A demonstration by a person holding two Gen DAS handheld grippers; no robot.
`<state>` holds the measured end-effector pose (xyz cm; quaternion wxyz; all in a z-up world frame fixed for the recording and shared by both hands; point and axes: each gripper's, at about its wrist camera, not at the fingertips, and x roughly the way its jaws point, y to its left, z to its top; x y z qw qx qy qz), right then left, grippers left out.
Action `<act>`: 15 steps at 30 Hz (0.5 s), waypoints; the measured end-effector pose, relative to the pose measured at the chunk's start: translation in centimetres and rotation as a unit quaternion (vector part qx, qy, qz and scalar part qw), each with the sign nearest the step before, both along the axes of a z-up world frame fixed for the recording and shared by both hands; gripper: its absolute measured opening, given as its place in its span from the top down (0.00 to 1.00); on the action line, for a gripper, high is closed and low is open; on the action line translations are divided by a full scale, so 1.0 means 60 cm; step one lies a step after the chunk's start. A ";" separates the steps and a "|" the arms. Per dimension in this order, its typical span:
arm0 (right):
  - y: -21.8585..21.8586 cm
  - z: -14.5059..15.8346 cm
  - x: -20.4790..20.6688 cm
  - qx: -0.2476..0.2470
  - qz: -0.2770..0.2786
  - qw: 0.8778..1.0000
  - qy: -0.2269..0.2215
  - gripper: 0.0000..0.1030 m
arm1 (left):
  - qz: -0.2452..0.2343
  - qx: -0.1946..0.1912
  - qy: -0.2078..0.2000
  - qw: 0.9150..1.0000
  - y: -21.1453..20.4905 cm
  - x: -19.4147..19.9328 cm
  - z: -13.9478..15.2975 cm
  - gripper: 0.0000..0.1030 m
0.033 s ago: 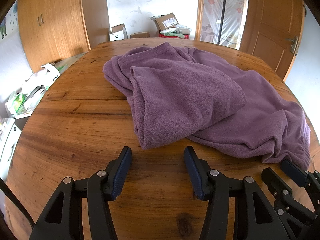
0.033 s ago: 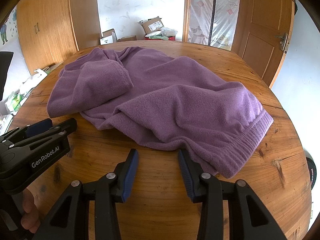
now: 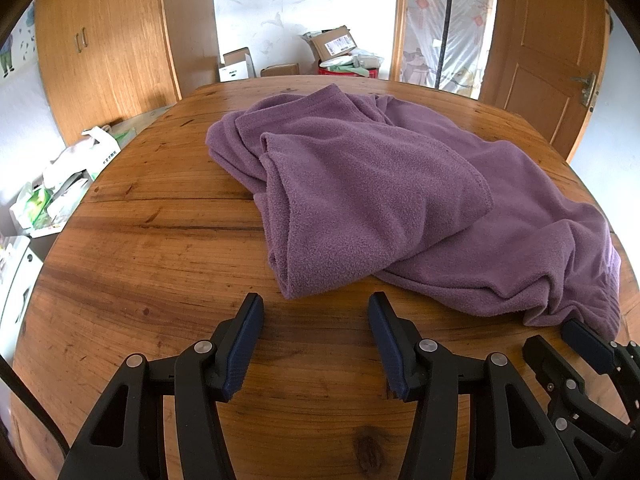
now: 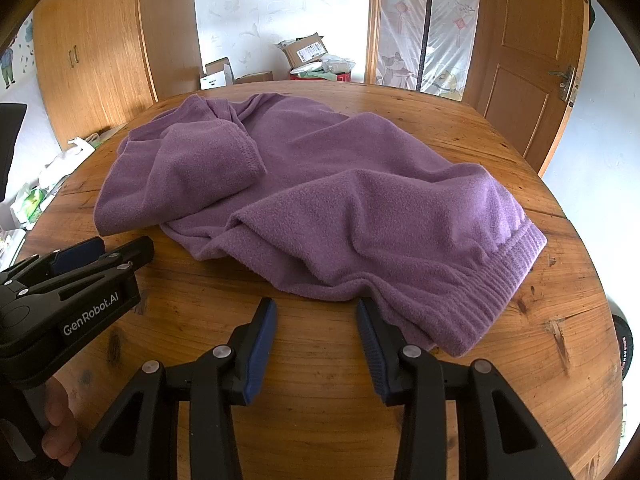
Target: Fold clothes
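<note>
Nothing moved, purple fleece [image 3: 360,200] crumpled, jaws open

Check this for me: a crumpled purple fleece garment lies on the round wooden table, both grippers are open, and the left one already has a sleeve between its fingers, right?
Not quite. The left gripper has nothing between its fingers: in the left wrist view only bare round wooden table shows there, just short of the crumpled purple fleece garment. The rest holds: the right gripper is open too.
</note>
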<state>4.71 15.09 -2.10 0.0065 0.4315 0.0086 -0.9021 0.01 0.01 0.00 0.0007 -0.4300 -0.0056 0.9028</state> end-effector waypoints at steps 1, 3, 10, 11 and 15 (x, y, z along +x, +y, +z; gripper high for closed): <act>0.000 0.000 0.000 0.000 0.000 1.000 0.000 0.59 | 0.000 0.000 0.000 1.000 0.000 0.000 0.000 0.45; 0.000 0.000 0.000 0.000 0.000 1.000 0.000 0.59 | 0.000 -0.001 0.000 1.000 0.000 0.000 0.000 0.45; -0.001 0.000 -0.001 -0.002 0.001 1.000 0.000 0.59 | 0.000 -0.002 0.000 1.000 0.001 0.002 0.000 0.45; 0.000 0.000 -0.001 -0.002 0.001 1.000 0.000 0.59 | 0.000 -0.003 0.000 1.000 0.001 0.002 0.000 0.45; 0.001 0.003 0.001 -0.003 0.001 1.000 0.000 0.58 | 0.000 -0.002 0.000 1.000 0.000 0.001 0.000 0.45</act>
